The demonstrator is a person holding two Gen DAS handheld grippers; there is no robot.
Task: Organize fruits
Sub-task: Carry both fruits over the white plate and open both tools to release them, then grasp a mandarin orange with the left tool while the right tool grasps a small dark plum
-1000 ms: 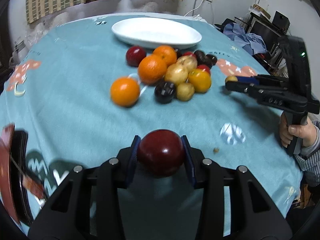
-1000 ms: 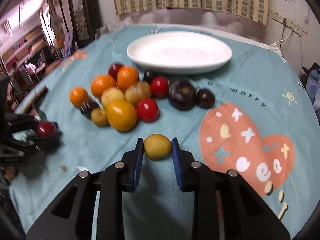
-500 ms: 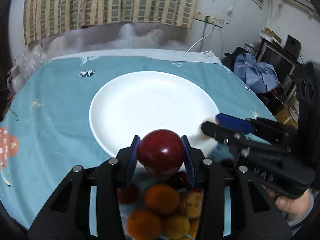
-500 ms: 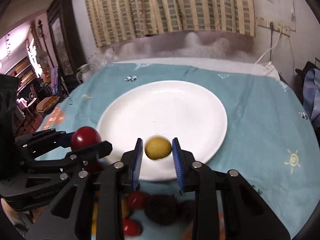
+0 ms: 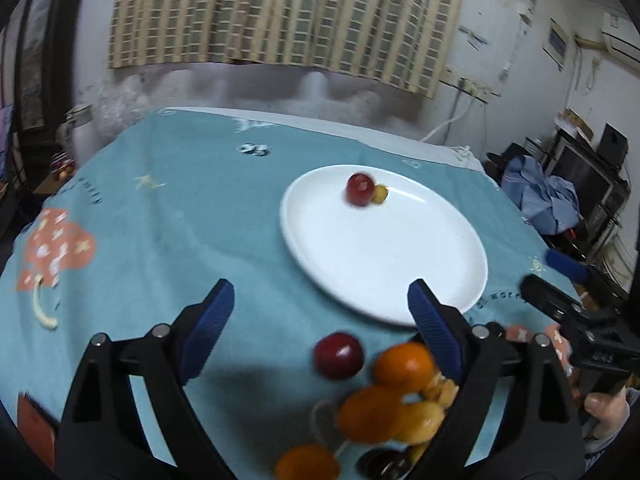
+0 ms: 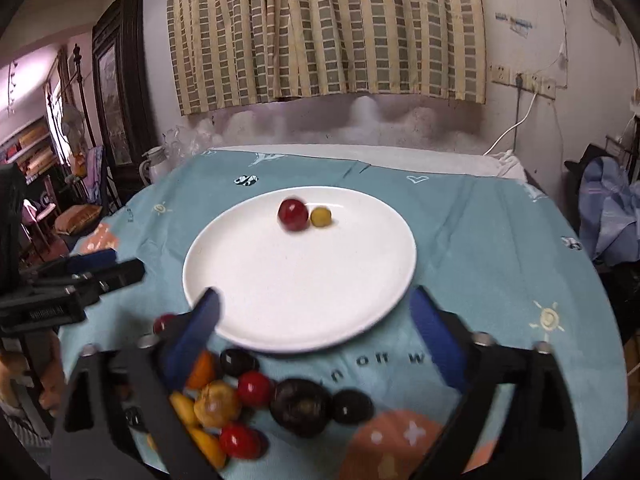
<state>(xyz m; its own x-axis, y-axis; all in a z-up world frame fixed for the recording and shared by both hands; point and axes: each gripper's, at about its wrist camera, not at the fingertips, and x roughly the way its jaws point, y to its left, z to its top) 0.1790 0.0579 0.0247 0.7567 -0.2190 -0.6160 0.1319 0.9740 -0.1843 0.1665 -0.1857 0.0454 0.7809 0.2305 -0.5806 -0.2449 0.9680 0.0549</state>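
Observation:
A white plate (image 5: 400, 280) (image 6: 248, 288) lies on the teal tablecloth. A dark red fruit (image 5: 360, 188) (image 6: 293, 213) and a small yellow fruit (image 5: 379, 194) (image 6: 321, 216) lie touching on its far side. My left gripper (image 5: 320, 316) is open and empty, raised over the plate's near edge. My right gripper (image 6: 316, 324) is open and empty, also at the plate's near rim. A heap of fruits lies below the grippers: oranges (image 5: 404, 362), a red fruit (image 5: 339, 355), red and dark fruits (image 6: 300, 406).
Each gripper shows in the other's view: the right one (image 5: 576, 320) at the right edge, the left one (image 6: 76, 280) at the left. A striped curtain and wall stand behind the table. A chair with blue cloth (image 5: 540, 196) stands to the right.
Both grippers opened and let go of the dark red fruit and the yellow fruit, which now lie on the plate. Both grippers pulled back and up from the plate.

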